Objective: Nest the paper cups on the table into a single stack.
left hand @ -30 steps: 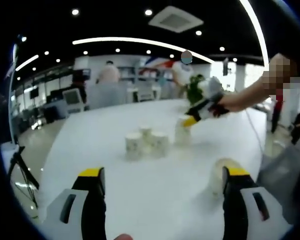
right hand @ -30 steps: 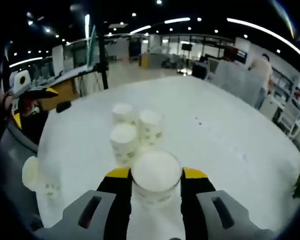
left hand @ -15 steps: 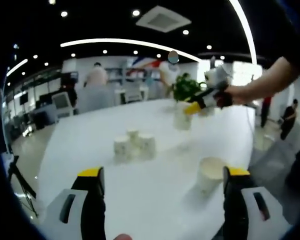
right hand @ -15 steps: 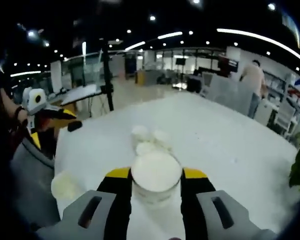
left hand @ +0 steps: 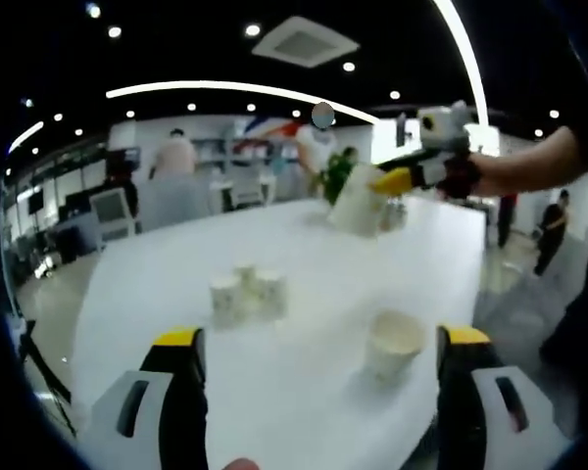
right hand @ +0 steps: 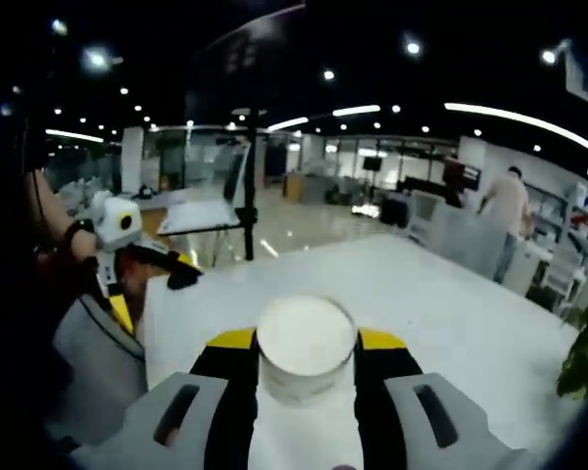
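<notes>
Three white paper cups [left hand: 243, 292] stand close together in the middle of the white table [left hand: 157, 294]. Another paper cup [left hand: 392, 343] stands alone, mouth up, just inside my left gripper's right finger. My left gripper [left hand: 320, 338] is open with nothing between its yellow-tipped fingers, low over the table's near edge. In the right gripper view my right gripper [right hand: 306, 340] is shut on a paper cup [right hand: 306, 357]. In the left gripper view that right gripper [left hand: 426, 168] hangs high over the table's far side with the held cup [left hand: 358, 201] tilted. My left gripper [right hand: 127, 257] appears at the left of the right gripper view.
The table [right hand: 421, 294] is long and white, with a green plant [right hand: 583, 357] by its right edge. People [left hand: 174, 171] stand beyond the far end among desks and chairs. A tripod [right hand: 247, 201] stands on the floor past the table.
The right gripper has lifted its cup well above the table and away from the three cups, which have left its view. The left gripper stays open and has pulled back slightly.
</notes>
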